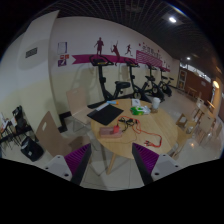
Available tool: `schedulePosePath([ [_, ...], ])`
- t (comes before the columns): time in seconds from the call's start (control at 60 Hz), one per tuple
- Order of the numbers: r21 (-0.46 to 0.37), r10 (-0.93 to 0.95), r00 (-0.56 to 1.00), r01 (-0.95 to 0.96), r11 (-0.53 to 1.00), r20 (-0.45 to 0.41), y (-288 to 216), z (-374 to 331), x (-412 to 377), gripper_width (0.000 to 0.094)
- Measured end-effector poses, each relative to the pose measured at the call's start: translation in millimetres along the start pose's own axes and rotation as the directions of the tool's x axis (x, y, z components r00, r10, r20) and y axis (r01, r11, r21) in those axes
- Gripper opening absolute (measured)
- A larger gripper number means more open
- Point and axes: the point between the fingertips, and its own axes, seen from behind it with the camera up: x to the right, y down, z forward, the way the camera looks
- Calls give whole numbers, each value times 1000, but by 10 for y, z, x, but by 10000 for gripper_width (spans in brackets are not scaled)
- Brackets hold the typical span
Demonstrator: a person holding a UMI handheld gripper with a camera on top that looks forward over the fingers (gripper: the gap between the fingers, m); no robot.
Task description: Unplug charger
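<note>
A light wooden table [125,142] stands ahead of me, beyond the fingers. On it lie a black laptop [104,114], a green object [138,109], a white container [155,102] and a small cluster of white, pink and green items [122,127] that may include the charger; I cannot tell the charger or its plug apart. My gripper [112,165] is open and empty, well short of these things. Its left pad [76,160] and right pad [148,160] stand wide apart over the table's near end.
Several exercise bikes [104,82] line the back wall under a mural of figures. A cardboard box [50,130] and a black chair [24,138] stand to the left of the table. Another seat [186,122] is to its right.
</note>
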Motion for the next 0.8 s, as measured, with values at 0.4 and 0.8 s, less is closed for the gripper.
schedulePosePath([
  [0.4, 117, -50, 998, 44, 992, 50, 429, 1418, 306, 859],
  [0.8, 157, -23, 995, 8, 988, 96, 501, 3236, 310, 858],
])
